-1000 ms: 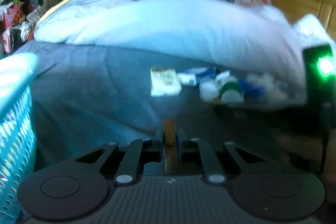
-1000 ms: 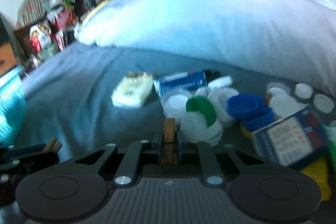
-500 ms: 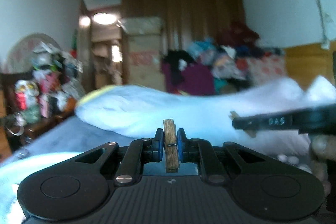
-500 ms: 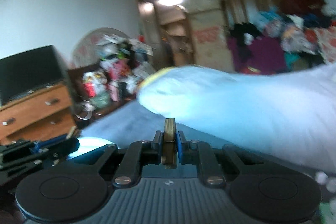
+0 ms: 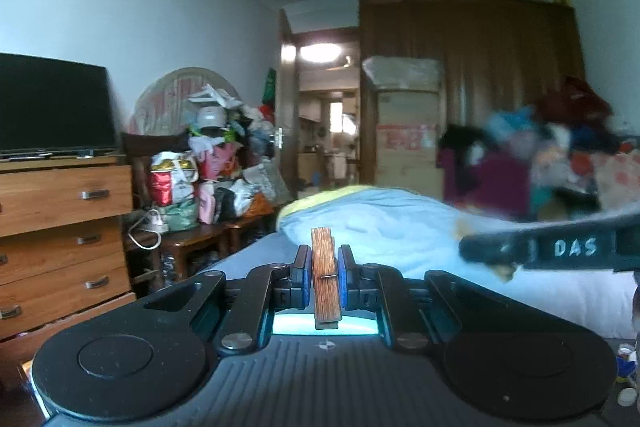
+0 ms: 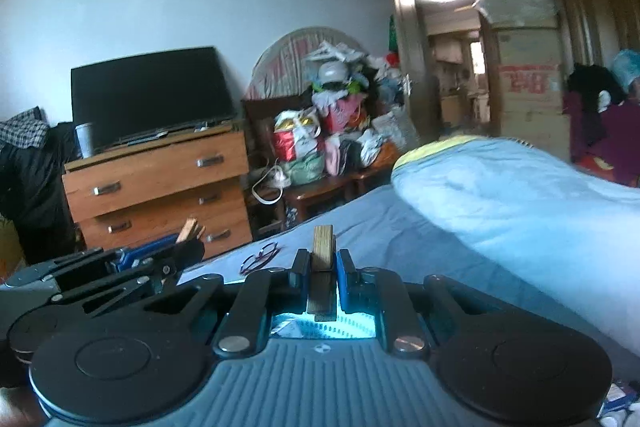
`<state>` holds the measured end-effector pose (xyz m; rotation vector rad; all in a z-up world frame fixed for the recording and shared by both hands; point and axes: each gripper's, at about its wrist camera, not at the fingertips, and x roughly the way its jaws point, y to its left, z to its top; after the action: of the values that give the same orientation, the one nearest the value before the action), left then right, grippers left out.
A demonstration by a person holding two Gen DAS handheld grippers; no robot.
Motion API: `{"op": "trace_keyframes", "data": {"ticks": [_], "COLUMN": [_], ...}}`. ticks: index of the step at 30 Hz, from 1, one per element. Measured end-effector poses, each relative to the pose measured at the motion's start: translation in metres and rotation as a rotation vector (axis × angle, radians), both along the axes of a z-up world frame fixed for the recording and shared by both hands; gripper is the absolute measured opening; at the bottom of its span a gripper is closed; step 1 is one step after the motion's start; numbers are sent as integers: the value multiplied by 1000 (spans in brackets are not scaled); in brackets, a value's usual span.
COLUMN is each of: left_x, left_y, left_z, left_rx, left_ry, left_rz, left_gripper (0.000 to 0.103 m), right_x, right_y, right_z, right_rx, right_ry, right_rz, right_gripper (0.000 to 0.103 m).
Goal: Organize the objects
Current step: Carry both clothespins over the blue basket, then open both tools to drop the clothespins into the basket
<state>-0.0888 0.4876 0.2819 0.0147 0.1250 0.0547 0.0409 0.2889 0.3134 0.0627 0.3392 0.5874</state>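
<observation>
Clothespins sit clamped in both grippers: the left gripper (image 5: 324,277) pinches a reddish clothespin (image 5: 326,287) upright between its fingers, and the right gripper (image 6: 323,273) pinches a paler clothespin (image 6: 322,277) the same way. Just below each shows a sliver of turquoise basket (image 5: 326,327). Both point level across the bed (image 6: 384,223), so judging the drop is hard; a released pin could miss. Beyond lie eyeglasses (image 6: 260,254), then a dresser (image 6: 160,183).
</observation>
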Motion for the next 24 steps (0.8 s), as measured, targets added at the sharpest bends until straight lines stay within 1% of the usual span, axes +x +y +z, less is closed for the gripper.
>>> {"op": "trace_keyframes", "data": {"ticks": [2, 6, 11, 13, 14, 15, 16, 17, 18, 19, 21, 24], "left_x": [2, 10, 20, 22, 24, 23, 23, 23, 25, 30, 31, 33], "left_y": [4, 9, 20, 21, 23, 22, 22, 22, 23, 24, 23, 18], "left_z": [1, 0, -8, -12, -15, -16, -18, -20, -20, -21, -27, -30], "left_rx": [8, 5, 1, 1, 5, 10, 17, 18, 13, -6, -28, -23], "left_ry": [1, 17, 50, 50, 43, 37, 31, 26, 36, 68, 101, 103], "left_rz": [5, 8, 5, 14, 10, 5, 10, 10, -10, -42, -72, -68], "left_gripper": [15, 15, 15, 18, 35, 79, 97, 103, 103, 103, 103, 103], "right_x": [6, 19, 25, 27, 27, 27, 26, 23, 18, 15, 14, 12], "right_y": [15, 31, 34, 33, 32, 32, 29, 24, 18, 14, 11, 4], "right_z": [0, -5, -19, -21, -22, -22, -23, -24, -24, -23, -23, -25], "right_rx": [-7, -15, -22, -20, -20, -20, -18, 7, 41, 54, 55, 62], "right_ry": [22, 53, 61, 58, 51, 41, 20, -10, -44, -63, -57, -58], "right_rz": [3, 4, 0, -3, -9, -20, -61, -69, -62, -59, -59, -62], "right_gripper": [15, 15, 15, 17, 25, 36, 62, 98, 103, 100, 100, 99]}}
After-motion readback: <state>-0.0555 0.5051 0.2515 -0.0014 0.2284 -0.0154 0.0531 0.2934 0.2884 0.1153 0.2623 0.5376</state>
